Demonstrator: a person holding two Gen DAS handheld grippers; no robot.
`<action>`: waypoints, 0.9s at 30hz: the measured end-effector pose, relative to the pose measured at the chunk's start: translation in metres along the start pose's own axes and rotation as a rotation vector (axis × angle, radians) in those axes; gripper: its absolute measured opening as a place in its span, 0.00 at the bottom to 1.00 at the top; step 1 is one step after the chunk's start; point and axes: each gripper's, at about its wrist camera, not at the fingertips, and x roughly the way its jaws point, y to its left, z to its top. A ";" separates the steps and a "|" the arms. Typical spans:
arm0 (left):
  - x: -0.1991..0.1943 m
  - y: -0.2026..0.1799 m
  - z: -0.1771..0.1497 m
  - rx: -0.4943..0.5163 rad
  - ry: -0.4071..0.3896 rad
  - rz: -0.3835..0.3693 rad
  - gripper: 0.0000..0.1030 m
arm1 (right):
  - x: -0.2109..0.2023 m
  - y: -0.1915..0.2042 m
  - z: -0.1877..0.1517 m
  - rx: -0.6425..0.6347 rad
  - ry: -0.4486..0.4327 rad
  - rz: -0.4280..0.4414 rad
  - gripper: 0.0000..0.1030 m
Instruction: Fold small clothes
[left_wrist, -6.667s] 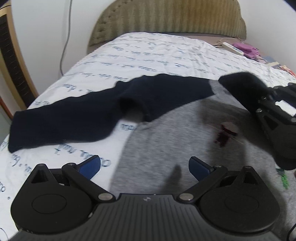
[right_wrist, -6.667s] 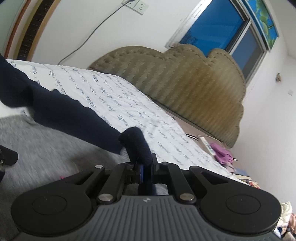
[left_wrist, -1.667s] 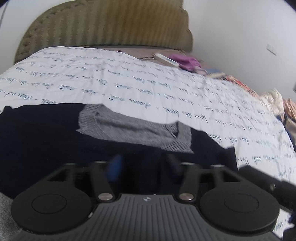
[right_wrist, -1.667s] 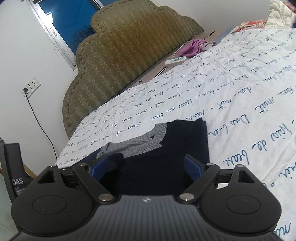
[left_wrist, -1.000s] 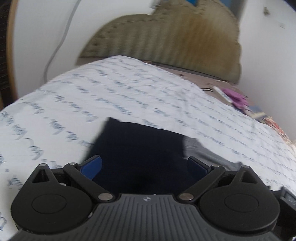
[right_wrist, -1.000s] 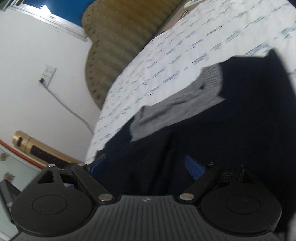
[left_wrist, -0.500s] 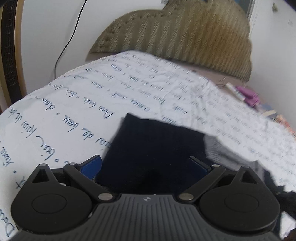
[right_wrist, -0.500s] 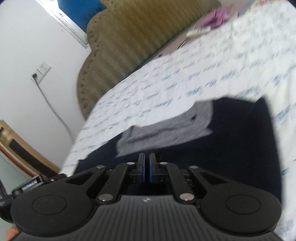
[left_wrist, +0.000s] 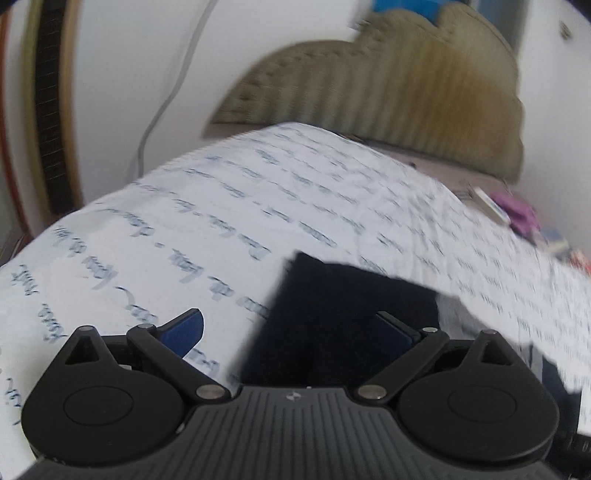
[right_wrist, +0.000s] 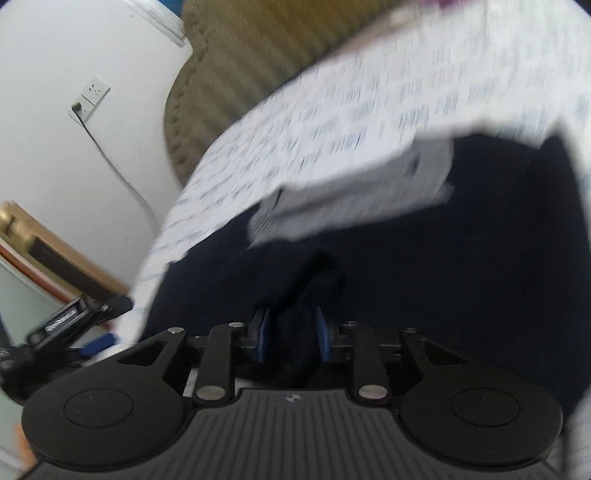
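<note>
— So, starting at the fingers: what is the right gripper (right_wrist: 291, 334) doing?

— Its blue pads (right_wrist: 263, 334) are sitting close together, and a ridge of dark navy cloth is bunching up between them. The jaws have just been opening a little, yet the fabric is filling the gap and the pads are pinching it.

— And the left gripper (left_wrist: 291, 328)?

— Its fingers are standing wide apart and gripping nothing. One blue pad (left_wrist: 183, 330) is hanging over the white sheet (left_wrist: 155, 236); the other is hovering over the near left corner of the garment.

— Where is the sweater (right_wrist: 424, 266) lying?

— It is lying flat on the bed, just in front of both grippers, with navy sleeves folded across it. A strip of its grey knit, the collar end (right_wrist: 351, 199), is showing along the far edge. In the left view the navy part (left_wrist: 343, 314) is showing as a dark square on the script-printed sheet.

— Further out?

— An olive headboard (left_wrist: 424, 99) is standing against the white wall, and a cable (right_wrist: 114, 166) is running down from a wall socket (right_wrist: 90, 96). Both views are blurring, so finer detail is hard to tell.
</note>
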 end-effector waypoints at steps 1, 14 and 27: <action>0.000 0.005 0.004 -0.015 0.004 0.005 0.96 | -0.002 -0.001 0.000 0.026 -0.014 0.013 0.36; 0.006 0.000 -0.005 0.032 0.049 0.013 0.96 | 0.011 -0.001 0.002 -0.002 -0.031 0.078 0.19; 0.041 -0.032 -0.031 0.190 0.141 0.030 0.97 | -0.004 0.005 0.004 -0.172 -0.053 -0.184 0.14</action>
